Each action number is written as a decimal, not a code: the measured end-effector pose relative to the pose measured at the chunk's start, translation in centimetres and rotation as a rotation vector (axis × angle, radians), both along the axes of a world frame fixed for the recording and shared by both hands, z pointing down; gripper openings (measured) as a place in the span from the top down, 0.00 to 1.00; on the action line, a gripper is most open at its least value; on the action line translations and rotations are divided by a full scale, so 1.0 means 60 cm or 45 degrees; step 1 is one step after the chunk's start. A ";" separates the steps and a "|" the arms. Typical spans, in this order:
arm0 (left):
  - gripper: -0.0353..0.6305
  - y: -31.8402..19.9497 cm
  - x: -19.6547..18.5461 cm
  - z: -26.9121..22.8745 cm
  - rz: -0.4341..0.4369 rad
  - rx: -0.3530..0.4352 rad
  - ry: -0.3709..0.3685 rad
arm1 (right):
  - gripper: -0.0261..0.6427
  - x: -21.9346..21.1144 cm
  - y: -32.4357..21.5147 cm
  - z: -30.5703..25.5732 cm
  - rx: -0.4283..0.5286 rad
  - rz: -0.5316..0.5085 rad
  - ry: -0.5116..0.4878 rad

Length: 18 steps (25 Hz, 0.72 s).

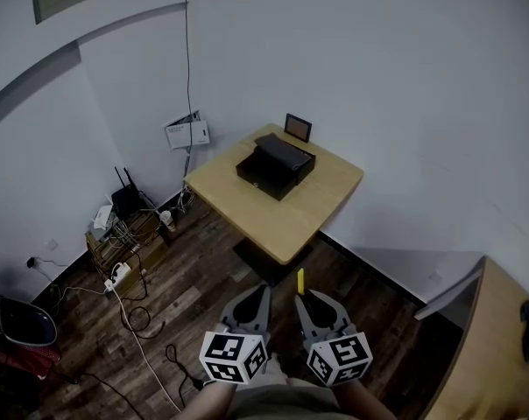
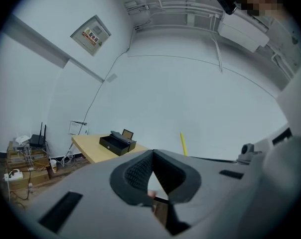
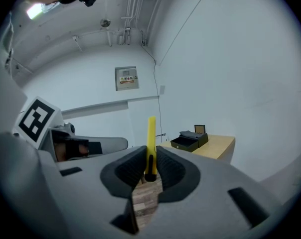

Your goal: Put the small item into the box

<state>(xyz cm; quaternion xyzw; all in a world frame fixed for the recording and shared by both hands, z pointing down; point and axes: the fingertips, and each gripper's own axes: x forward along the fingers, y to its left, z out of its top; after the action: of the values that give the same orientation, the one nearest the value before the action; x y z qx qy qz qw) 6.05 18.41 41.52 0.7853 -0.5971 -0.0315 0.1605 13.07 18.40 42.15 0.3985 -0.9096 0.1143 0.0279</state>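
A black box (image 1: pixel 276 166) stands open on the small wooden table (image 1: pixel 310 221) against the wall, far ahead of both grippers, with a small framed picture (image 1: pixel 298 127) behind it. My right gripper (image 1: pixel 312 307) is shut on a thin yellow stick-like item (image 1: pixel 300 280) that pokes up out of its jaws. The right gripper view shows that yellow item (image 3: pixel 151 136) clamped between the pads, with the box (image 3: pixel 189 141) off to the right. My left gripper (image 1: pixel 252 308) is level beside the right one, its tips meeting with nothing between them. In the left gripper view the box (image 2: pixel 118 143) is small and distant.
A low shelf (image 1: pixel 124 239) with a router, a power strip and cables sits on the wooden floor at the left. More cable trails across the floor (image 1: pixel 146 339). A wooden cabinet (image 1: pixel 501 339) stands at the right, and a dark round seat (image 1: pixel 24 322) at the far left.
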 end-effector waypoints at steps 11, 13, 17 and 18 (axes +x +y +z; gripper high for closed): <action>0.94 -0.094 -0.037 0.027 -0.001 -0.033 0.027 | 0.88 -0.034 -0.097 0.011 -0.023 -0.014 0.013; 0.94 -0.127 -0.043 0.032 0.004 -0.036 0.033 | 0.88 -0.041 -0.127 0.014 -0.021 -0.015 0.020; 0.94 -0.197 -0.058 0.040 0.030 -0.051 0.036 | 0.88 -0.060 -0.198 0.011 -0.019 -0.004 0.032; 0.94 -0.214 -0.061 0.042 0.036 -0.056 0.036 | 0.88 -0.065 -0.216 0.009 -0.020 -0.001 0.033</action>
<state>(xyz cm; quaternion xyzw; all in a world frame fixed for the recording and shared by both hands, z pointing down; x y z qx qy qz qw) 2.37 5.58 44.03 0.7895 -0.5841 -0.0272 0.1866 9.16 5.44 42.68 0.3992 -0.9085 0.1162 0.0427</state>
